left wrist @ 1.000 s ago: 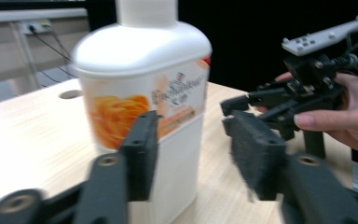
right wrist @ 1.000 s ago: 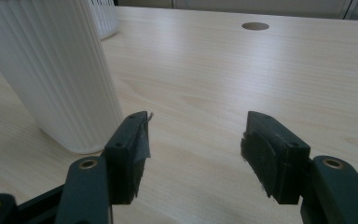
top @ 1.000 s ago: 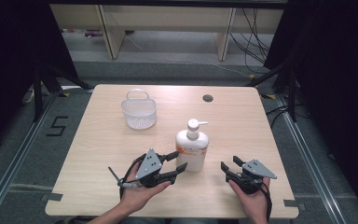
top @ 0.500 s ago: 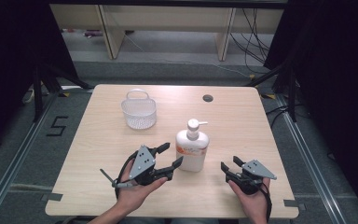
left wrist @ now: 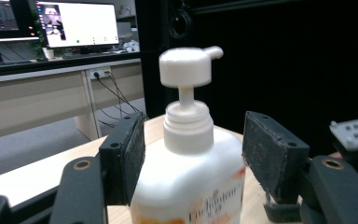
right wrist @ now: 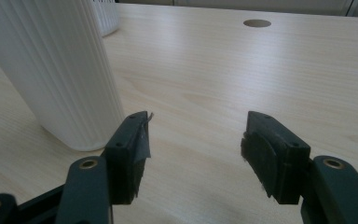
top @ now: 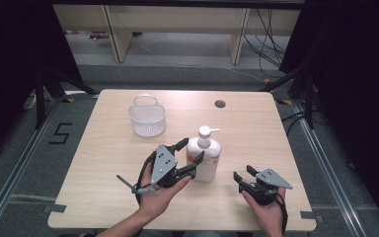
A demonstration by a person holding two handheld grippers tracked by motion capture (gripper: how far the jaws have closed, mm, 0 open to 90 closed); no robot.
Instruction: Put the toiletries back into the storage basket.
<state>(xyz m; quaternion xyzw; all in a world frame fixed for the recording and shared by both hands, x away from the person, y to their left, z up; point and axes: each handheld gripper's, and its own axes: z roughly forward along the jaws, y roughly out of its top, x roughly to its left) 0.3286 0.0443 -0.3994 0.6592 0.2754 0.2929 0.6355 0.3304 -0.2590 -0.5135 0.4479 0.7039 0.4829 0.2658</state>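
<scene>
I see the wooden table (top: 108, 148) spread across the high view, a small round hole (top: 220, 103) near its far edge. Toward the far left of it stands a white ribbed basket (top: 147, 119) with a thin handle, well apart from everything else. Near the middle, closer to me, the white pump bottle (top: 206, 158) stands upright, its nozzle pointing right; its orange-printed label shows in the left gripper view (left wrist: 200, 186). My left gripper (top: 191, 153) is tilted and reaches in from the bottle's left, its jaws spread wide to either side of the bottle body; in the left gripper view the pads (left wrist: 133, 158) flank the shoulders of the bottle, and I cannot tell whether they touch it. My right gripper (top: 244, 174) rests low by the near right part of the table, apart from the bottle, jaws parted with nothing between them. In the right gripper view the ribbed side of the bottle (right wrist: 56, 65) stands just beyond the left pad.
</scene>
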